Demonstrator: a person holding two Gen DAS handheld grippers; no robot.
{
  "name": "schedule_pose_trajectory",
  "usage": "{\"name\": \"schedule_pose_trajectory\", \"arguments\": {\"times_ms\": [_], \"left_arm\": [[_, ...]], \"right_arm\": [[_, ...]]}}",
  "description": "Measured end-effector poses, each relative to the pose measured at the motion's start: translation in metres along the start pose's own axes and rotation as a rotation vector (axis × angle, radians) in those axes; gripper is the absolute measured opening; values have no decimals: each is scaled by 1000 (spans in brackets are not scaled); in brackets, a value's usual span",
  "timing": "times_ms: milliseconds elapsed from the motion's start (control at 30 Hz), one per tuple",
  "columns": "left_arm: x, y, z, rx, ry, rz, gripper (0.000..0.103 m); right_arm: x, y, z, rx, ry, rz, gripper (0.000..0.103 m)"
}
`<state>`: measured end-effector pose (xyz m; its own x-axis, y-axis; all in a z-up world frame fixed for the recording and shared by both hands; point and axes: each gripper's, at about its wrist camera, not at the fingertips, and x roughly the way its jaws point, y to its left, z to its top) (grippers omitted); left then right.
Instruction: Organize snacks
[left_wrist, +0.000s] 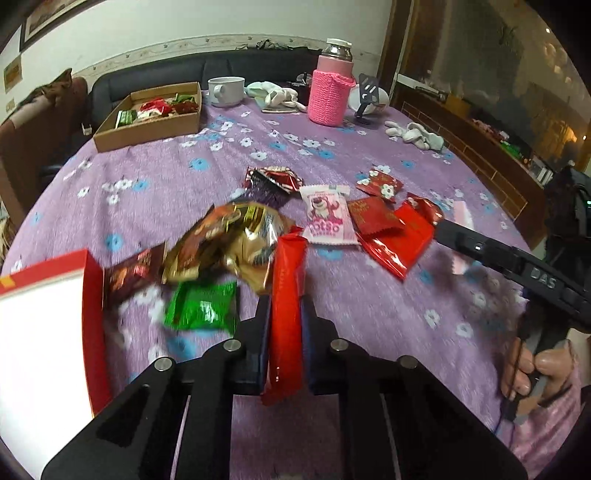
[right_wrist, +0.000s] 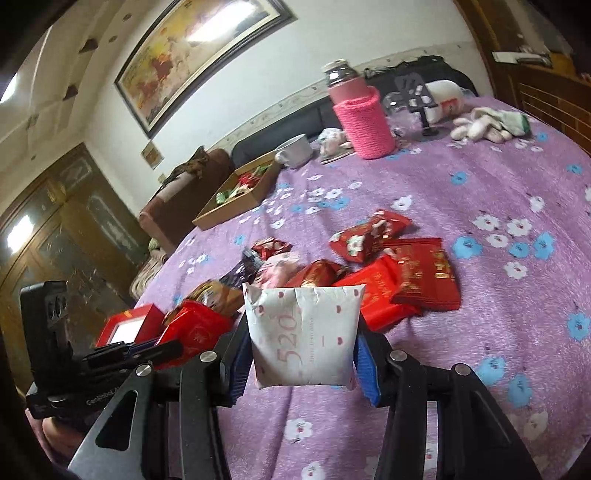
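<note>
My left gripper (left_wrist: 286, 302) is shut on a long red snack packet (left_wrist: 286, 280), held upright above the purple flowered tablecloth (left_wrist: 369, 332). Beneath and beyond it lie loose snacks: a gold bag (left_wrist: 229, 243), a green packet (left_wrist: 203, 306), a pink bear packet (left_wrist: 327, 214) and red packets (left_wrist: 395, 240). My right gripper (right_wrist: 303, 343) is shut on a white packet with pink print (right_wrist: 303, 332), its blue pads pressing both sides. In the left wrist view the right gripper's fingers (left_wrist: 480, 247) reach in from the right. A cardboard box (left_wrist: 147, 125) holding several snacks sits at the far left.
A red box with a white inside (left_wrist: 48, 332) stands close at the left. At the back of the table are a white mug (left_wrist: 225, 90), a flask in a pink knitted sleeve (left_wrist: 330, 92), a phone stand (left_wrist: 367, 96) and white gloves (left_wrist: 417, 134). A dark sofa runs behind.
</note>
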<state>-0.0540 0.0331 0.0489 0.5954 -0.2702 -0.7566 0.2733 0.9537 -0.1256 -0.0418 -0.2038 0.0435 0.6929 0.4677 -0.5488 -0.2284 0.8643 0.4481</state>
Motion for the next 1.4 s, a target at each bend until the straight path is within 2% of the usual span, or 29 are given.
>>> {"name": "schedule_pose_trajectory", "arguments": {"times_ms": [167, 367, 433, 567, 733, 833, 1067, 1400], "left_arm": [[-20, 7, -17, -35, -7, -36, 12], [-56, 21, -35, -86, -44, -53, 12], [-78, 29, -43, -103, -86, -55, 12], [-127, 54, -54, -138, -197, -6, 12], [-168, 93, -71, -177, -278, 130, 12], [-172, 119, -81, -225, -274, 191, 12], [-171, 147, -103, -296, -253, 224, 12], [-173, 136, -104, -269, -251, 206, 12]], "right_arm": [[-2, 16, -8, 27, 6, 55, 49], [18, 70, -26, -2, 86, 161, 49], [26, 87, -31, -5, 108, 196, 49], [41, 129, -45, -56, 154, 236, 49], [54, 184, -60, -136, 200, 309, 49], [63, 217, -70, -188, 235, 350, 49], [80, 274, -88, -290, 284, 384, 51], [85, 267, -84, -266, 279, 369, 52]]}}
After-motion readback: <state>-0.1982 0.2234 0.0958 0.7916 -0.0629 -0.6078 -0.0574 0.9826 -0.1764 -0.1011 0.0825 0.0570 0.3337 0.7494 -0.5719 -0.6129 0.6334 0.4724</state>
